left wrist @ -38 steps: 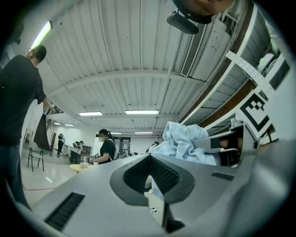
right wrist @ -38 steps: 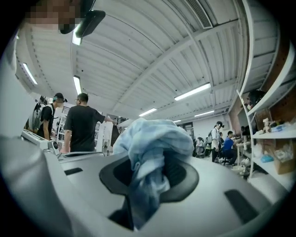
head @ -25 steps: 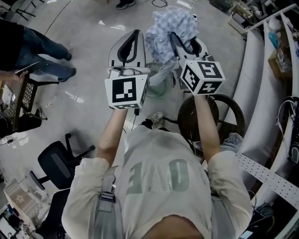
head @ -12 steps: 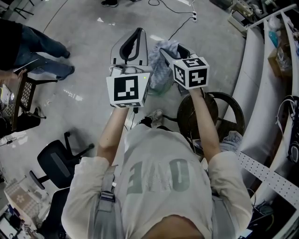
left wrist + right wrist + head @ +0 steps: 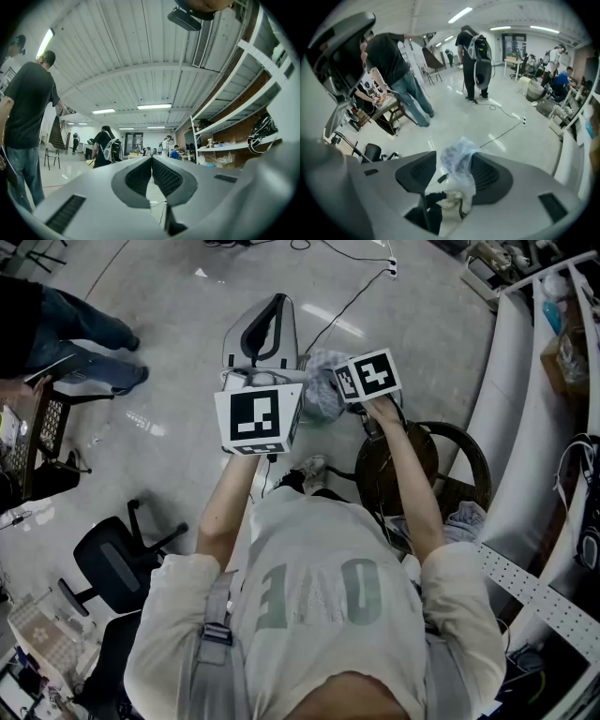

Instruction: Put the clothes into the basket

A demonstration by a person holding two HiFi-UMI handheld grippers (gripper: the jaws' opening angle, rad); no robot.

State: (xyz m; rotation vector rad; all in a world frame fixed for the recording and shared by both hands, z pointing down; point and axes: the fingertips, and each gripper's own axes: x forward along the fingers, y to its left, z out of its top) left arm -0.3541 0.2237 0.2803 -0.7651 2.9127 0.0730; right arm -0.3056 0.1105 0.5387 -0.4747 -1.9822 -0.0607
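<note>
Right now your right tongs (image 5: 453, 157) point steeply down at the floor (image 5: 169, 456) with their jaws standing apart. The pale blue patterned cloth (image 5: 459, 171) hangs bunched between them. It lies against the pad at that view's right, while a strip of floor shows between it and the other pad, so nothing is squeezing it. In the head view the same cloth shows as a light bundle just beyond your right hand (image 5: 380, 413), beside the marker cube and above the floor.

Your left tongs (image 5: 151, 161) are held about level. They are closed tip to tip with nothing between them. Past them you look down a long hall with ceiling lights and shelving (image 5: 234, 136) along the right wall. In the head view they sit just left of the cloth.

A dark round frame (image 5: 459, 460) stands under your right forearm. A black office chair (image 5: 112, 568) sits at your lower left, and a cable (image 5: 352, 301) trails across the floor ahead. A person in a dark top (image 5: 386, 51) stands at the left of the right gripper view.
</note>
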